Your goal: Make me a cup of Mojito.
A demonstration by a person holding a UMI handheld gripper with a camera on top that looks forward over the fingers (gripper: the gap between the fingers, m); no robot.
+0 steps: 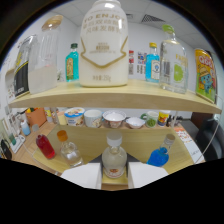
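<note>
My gripper (114, 171) is shut on a small clear bottle (114, 159) with a white cap and a red-and-white label; its white fingers (82, 175) press on both of its sides. Beyond the fingers, on the wooden counter, stand a red bottle (45, 146), a clear bottle with an orange cap (69, 150) and a blue bottle (160, 155) leaning to the right of the held one. On the upper shelf (135, 95) a tall clear bottle with a lime on its label (173, 62) stands to the right.
The upper shelf also carries a big white bottle (103, 42), a clear jar (42, 55), two blue bottles (72, 62) and a yellow can (205, 75). Below it, a row of bowls (114, 119) and cups lines the back of the counter.
</note>
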